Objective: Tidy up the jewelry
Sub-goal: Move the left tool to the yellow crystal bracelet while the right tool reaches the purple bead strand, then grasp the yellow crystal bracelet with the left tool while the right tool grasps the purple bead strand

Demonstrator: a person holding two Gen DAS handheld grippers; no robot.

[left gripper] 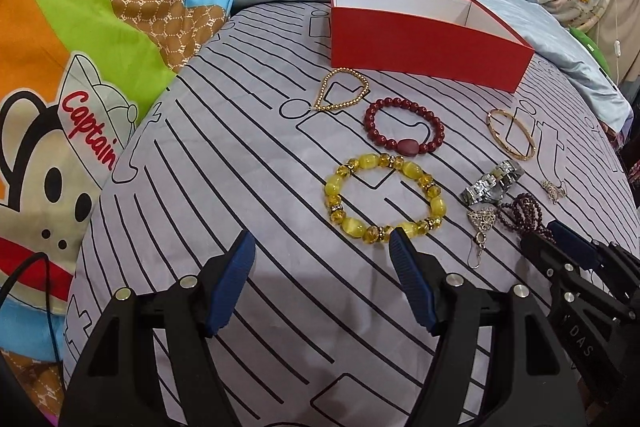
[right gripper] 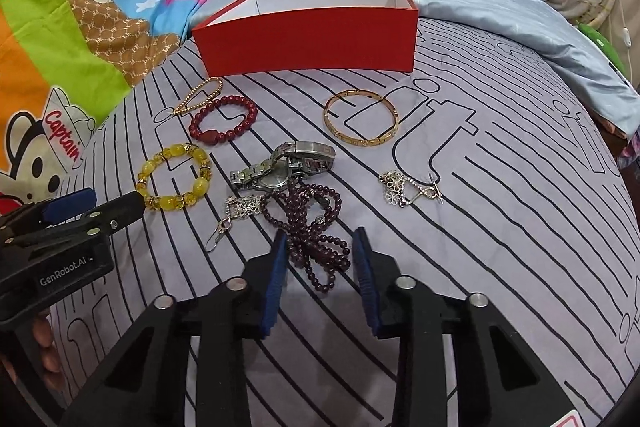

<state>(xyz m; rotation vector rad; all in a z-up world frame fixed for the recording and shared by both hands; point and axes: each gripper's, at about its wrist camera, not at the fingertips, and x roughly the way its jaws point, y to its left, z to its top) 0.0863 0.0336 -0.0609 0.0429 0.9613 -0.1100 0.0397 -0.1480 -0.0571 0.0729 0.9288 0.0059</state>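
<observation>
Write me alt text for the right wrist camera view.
The right gripper has its blue-padded fingers on either side of a dark purple beaded necklace on a grey striped bedsheet. Beyond lie a silver metal watch, a gold bangle, beaded bracelets and an open red rectangular box.

Left gripper [left gripper: 322,247] angled steeply downward, jaws wide apart, nothing between the blue pads [left gripper: 234,279]. Right gripper [right gripper: 320,247] likewise pitched down, jaws narrowed to a moderate gap, pads [right gripper: 276,279] flanking a strand without visibly pressing it. Fingers of a hand [right gripper: 42,347] wrapped around the left gripper's handle, low at the right view's left edge.
</observation>
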